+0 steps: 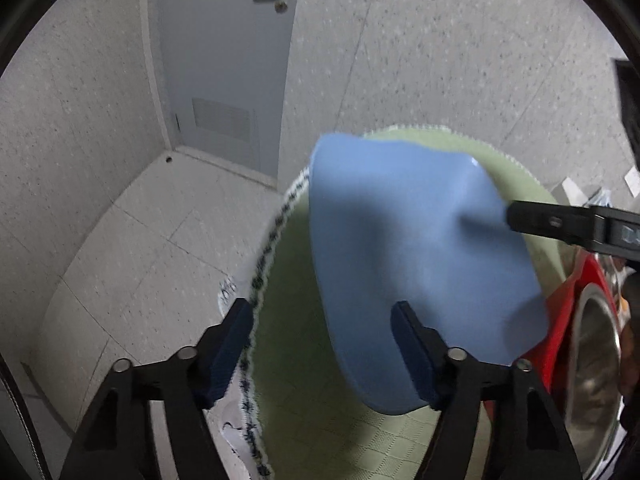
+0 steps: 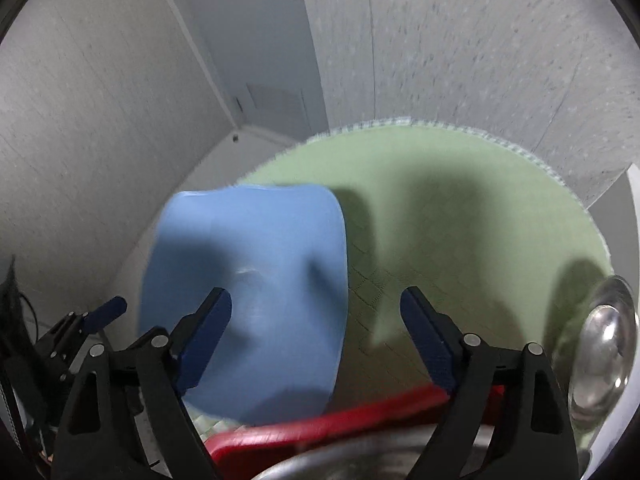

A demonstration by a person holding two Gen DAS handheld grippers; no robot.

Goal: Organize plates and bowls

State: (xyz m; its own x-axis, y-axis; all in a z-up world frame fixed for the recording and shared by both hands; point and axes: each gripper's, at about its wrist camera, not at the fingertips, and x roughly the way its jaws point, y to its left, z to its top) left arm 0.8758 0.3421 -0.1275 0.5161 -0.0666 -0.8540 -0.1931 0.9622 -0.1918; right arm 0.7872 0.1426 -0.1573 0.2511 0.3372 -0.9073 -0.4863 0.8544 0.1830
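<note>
A light blue, square-ish plate (image 1: 420,248) lies on a round green mat (image 1: 312,360). My left gripper (image 1: 320,312) hangs open over the plate's near left edge. Its right finger is in front of the blue surface and its left finger is at the mat's patterned border. In the right wrist view the same blue plate (image 2: 256,264) sits left of centre. My right gripper (image 2: 316,300) is open, with its left finger over the plate and its right finger over the bare mat (image 2: 460,208). Neither gripper's pads press on anything. The picture is blurred.
A red tray (image 2: 340,416) holding a steel bowl (image 2: 344,468) lies at the mat's near side, and another steel bowl (image 2: 604,344) is at the right. The red tray (image 1: 576,300) and a steel bowl (image 1: 596,368) also show right of the left gripper. Tiled floor, walls and a door (image 1: 224,60) lie beyond.
</note>
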